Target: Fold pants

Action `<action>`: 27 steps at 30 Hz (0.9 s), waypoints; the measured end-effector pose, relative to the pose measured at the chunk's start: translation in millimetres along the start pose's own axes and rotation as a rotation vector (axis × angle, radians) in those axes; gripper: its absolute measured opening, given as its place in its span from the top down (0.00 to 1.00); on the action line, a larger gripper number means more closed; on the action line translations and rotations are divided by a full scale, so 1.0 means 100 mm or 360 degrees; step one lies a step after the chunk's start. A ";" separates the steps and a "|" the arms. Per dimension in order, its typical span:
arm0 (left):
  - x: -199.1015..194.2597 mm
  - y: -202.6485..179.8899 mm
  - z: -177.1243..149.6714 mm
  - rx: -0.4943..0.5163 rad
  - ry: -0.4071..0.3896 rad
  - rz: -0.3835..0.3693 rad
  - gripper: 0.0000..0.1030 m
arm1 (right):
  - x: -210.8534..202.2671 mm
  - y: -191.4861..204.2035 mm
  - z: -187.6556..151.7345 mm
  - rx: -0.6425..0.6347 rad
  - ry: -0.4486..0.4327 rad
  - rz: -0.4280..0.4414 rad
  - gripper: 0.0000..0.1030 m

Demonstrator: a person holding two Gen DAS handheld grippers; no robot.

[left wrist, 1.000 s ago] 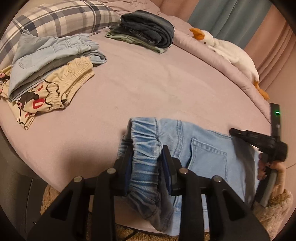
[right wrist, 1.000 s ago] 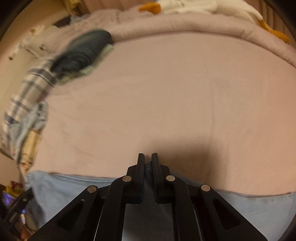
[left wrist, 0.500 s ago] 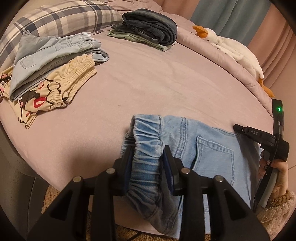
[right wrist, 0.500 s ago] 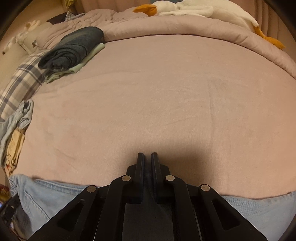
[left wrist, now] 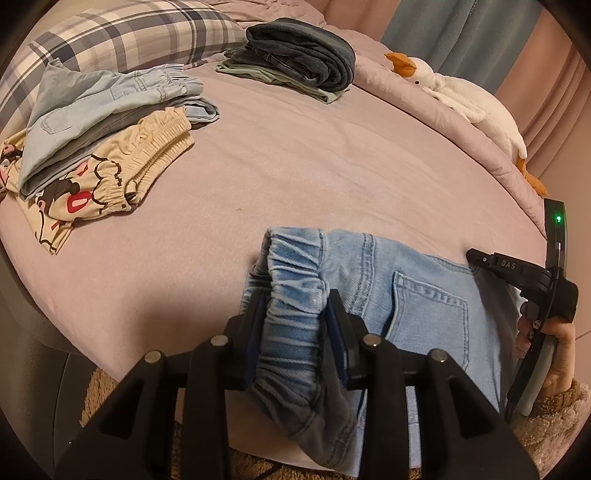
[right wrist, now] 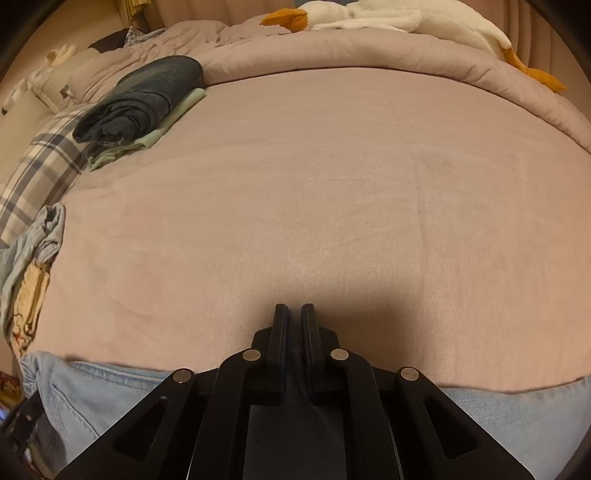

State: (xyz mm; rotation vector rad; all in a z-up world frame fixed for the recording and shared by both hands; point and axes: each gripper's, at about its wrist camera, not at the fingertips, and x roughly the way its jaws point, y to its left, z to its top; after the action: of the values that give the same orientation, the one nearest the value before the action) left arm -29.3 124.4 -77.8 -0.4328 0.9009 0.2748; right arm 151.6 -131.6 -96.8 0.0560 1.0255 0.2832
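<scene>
Light blue denim pants (left wrist: 413, 291) lie across the near edge of the pink bed, back pocket up. My left gripper (left wrist: 295, 306) is shut on the gathered elastic waistband (left wrist: 291, 280), which bunches between its fingers. My right gripper (right wrist: 294, 314) is shut on a fold of the same pants (right wrist: 110, 391), with denim spreading left and right under it. The right gripper also shows in the left wrist view (left wrist: 517, 269), at the pants' right side, held by a hand.
A pile of folded light denim and cream printed shorts (left wrist: 103, 147) lies at the left. Dark folded jeans on a green garment (left wrist: 299, 55) lie at the back. A plaid pillow (left wrist: 140, 33) and a white goose plush (left wrist: 465, 99) line the far edge.
Both grippers have moved forward over the bed with the pants, drawing the denim a little further onto the sheet. Both grips are unchanged.
</scene>
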 end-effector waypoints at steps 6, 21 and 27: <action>-0.01 0.02 0.01 -0.0014 0.0011 -0.0020 0.66 | 0.00 0.00 -0.01 0.0003 -0.0009 -0.0004 0.92; -0.12 0.13 0.03 -0.0169 0.0039 -0.0090 0.58 | -0.09 -0.08 0.06 0.0083 0.0022 -0.0005 0.87; -0.45 -0.08 0.09 -0.0097 -0.0117 -0.0076 0.11 | -0.76 -0.33 -0.07 0.0168 -0.0259 -0.0122 0.35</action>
State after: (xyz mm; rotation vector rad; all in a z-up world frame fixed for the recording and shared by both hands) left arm -47.3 119.5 -34.9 -0.4967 0.8106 0.2733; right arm 115.3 -183.3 -42.9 0.1330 0.8778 0.1520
